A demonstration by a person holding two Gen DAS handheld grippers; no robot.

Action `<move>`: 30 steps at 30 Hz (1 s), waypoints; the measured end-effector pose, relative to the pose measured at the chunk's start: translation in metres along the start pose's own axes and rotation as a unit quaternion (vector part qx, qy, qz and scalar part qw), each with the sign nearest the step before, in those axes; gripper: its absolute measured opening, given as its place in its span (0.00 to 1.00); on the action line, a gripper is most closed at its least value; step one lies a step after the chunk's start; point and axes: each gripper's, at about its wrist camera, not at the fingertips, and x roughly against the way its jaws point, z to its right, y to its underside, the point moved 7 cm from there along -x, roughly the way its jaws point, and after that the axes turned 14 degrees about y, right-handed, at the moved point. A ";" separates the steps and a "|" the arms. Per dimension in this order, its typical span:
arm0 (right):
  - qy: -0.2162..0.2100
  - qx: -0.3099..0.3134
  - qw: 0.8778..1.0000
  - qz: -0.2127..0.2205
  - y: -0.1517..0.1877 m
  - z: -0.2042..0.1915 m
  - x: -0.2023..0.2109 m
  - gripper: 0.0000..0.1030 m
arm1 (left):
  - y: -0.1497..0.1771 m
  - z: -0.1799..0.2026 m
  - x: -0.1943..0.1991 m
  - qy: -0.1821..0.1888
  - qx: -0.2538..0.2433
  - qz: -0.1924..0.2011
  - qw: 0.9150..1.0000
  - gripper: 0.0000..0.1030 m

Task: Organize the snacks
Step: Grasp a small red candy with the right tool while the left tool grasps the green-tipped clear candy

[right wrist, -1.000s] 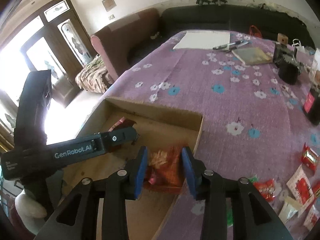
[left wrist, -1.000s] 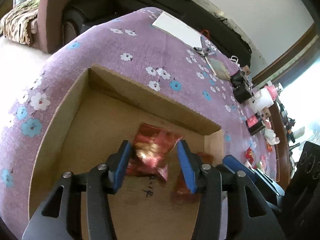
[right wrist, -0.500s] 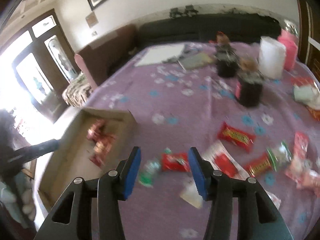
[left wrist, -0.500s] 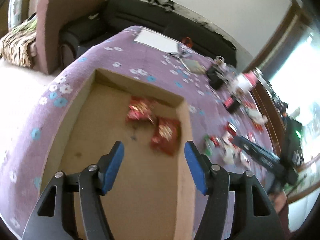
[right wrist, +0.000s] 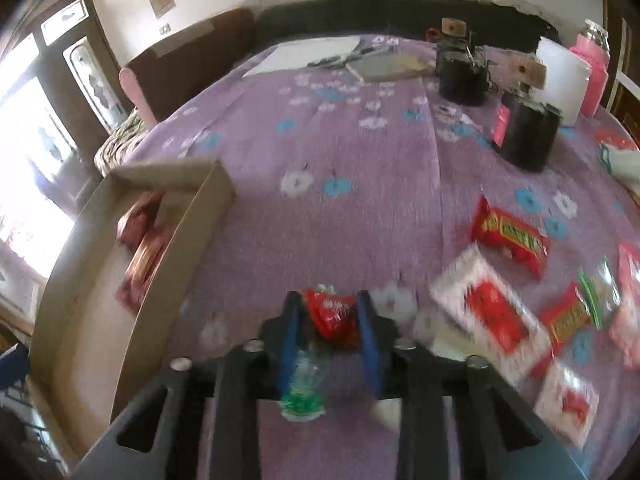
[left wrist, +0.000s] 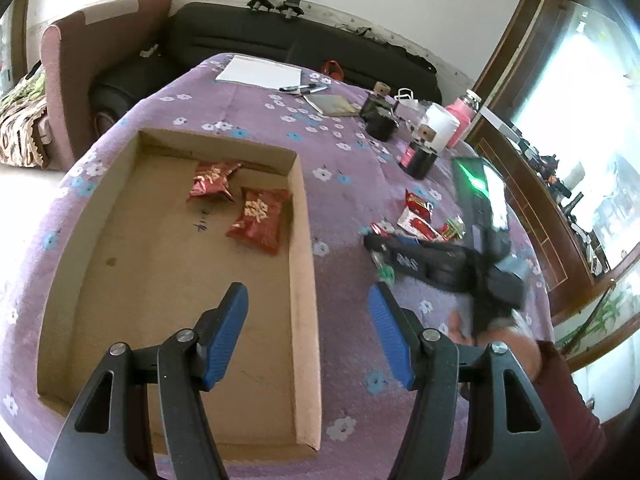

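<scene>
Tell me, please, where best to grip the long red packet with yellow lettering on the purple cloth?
Pinch the long red packet across its narrow middle, coming straight down from above. It lies flat and slanted on the cloth, so its long sides are the only ones narrow enough to close across.

Two red snack packets in one cardboard box, perhaps eight loose snacks outside

Blurred, hidden and cut-off parts

Right wrist view smeared by motion blur: print on loose packets unreadable, two red packets half hidden behind cardboard box wall; green wrapper partly hidden behind right gripper; box's near-left corner cut off.
</scene>
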 end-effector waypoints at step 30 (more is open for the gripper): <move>0.000 -0.011 0.999 0.039 0.087 0.070 0.055 0.35 | 0.079 0.092 -0.079 0.022 -0.081 -0.102 0.991 0.60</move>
